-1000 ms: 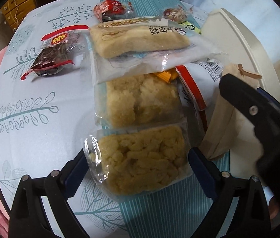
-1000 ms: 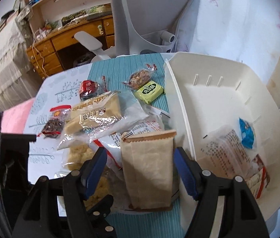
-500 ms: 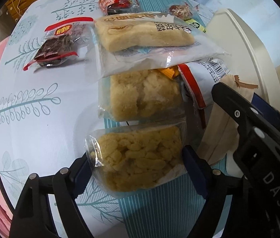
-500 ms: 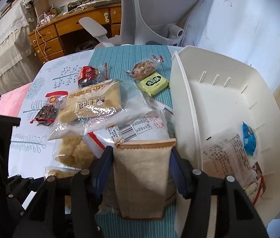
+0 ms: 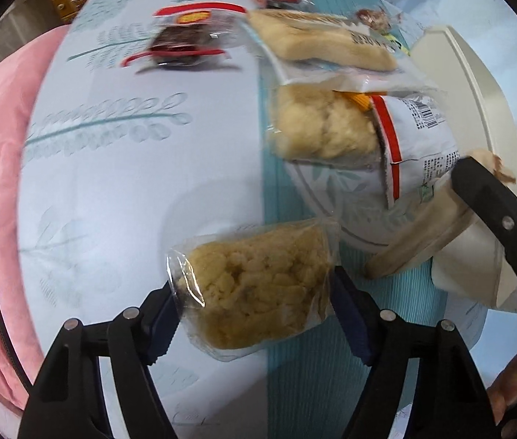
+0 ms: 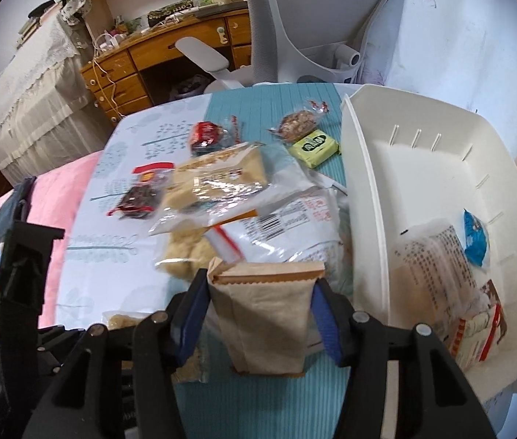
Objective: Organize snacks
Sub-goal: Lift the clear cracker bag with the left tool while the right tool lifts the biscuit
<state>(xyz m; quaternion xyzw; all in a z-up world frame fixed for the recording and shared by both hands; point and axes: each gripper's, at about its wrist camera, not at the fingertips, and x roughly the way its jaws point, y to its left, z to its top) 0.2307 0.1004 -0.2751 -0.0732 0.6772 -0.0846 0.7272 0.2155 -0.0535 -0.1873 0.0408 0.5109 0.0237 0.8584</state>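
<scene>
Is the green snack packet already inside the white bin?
No. In the right wrist view the green packet lies on the table, outside the wall of the white bin.

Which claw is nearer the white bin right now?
Right. The right claw, shut on the brown paper pouch, sits beside the white bin; the left claw is farther off.

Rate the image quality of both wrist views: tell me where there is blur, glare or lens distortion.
Left wrist view: motion blur smears the red-edged dark snack and the tablecloth; the crumbly cake pack in the left gripper is sharper. Right wrist view: mostly sharp, glare on the clear wrapper, fisheye bending the white bin.
</scene>
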